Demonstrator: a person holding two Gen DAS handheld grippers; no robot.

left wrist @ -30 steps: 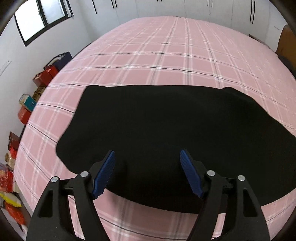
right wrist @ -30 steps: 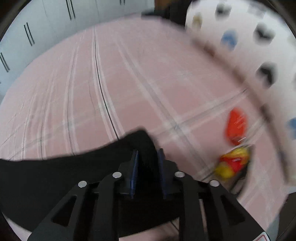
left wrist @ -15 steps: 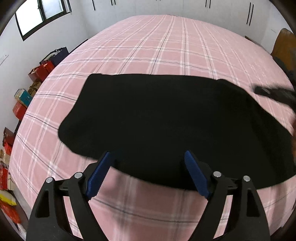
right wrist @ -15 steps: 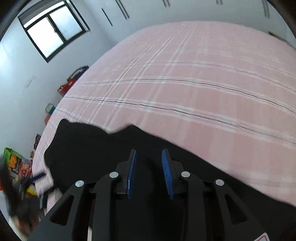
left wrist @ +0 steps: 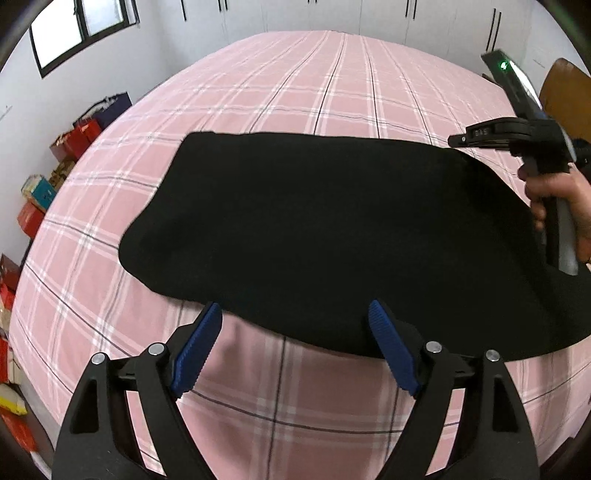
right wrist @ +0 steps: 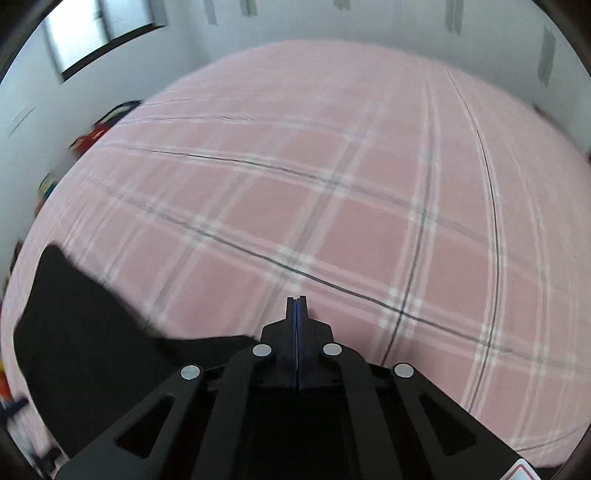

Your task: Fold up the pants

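Observation:
The black pants (left wrist: 325, 229) lie folded flat across the pink plaid bed (left wrist: 325, 92). My left gripper (left wrist: 297, 343) is open and empty, its blue pads just at the near edge of the pants. My right gripper (right wrist: 296, 306) has its jaws pressed fully together with nothing between them, above the bed past the pants' far edge; the pants (right wrist: 85, 332) show at its lower left. In the left wrist view the right gripper (left wrist: 458, 141) is held in a hand at the right, above the pants' right end.
Red and coloured boxes and bags (left wrist: 74, 133) are stacked on the floor along the left wall. White wardrobe doors (left wrist: 369, 14) stand beyond the bed. A wooden board (left wrist: 565, 92) is at the far right.
My right gripper has let go of the pants, closed fully and swung over the bed. My left gripper has drawn back toward the near edge of the pants, still open.

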